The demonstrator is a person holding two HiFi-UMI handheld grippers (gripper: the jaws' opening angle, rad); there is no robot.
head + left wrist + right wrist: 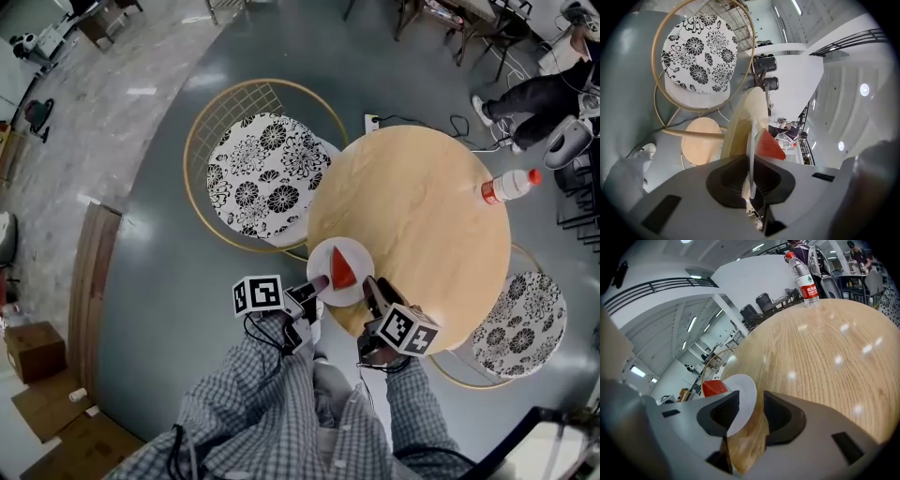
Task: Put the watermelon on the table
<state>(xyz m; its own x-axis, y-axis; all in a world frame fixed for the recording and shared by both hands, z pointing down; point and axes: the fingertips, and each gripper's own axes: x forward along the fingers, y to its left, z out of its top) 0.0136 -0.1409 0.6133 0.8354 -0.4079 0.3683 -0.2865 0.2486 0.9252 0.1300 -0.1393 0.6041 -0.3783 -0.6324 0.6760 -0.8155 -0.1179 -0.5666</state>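
Observation:
A red watermelon wedge (343,269) lies on a small white plate (327,254) at the near edge of the round wooden table (422,202). My left gripper (319,284) is shut on the plate's left rim; in the left gripper view the plate (752,140) runs edge-on between the pads, with the wedge (768,145) just beyond. My right gripper (372,289) is at the plate's right side with its jaws open. In the right gripper view the plate's rim (743,390) sits in the gap near the left jaw, unpressed, and the wedge (714,387) shows behind it.
A water bottle with a red cap (509,186) lies at the table's far right; in the right gripper view the bottle (803,280) is across the tabletop (825,348). Floral-cushioned wire chairs stand at the left (267,173) and right (520,323). A person's legs (534,94) are at the top right.

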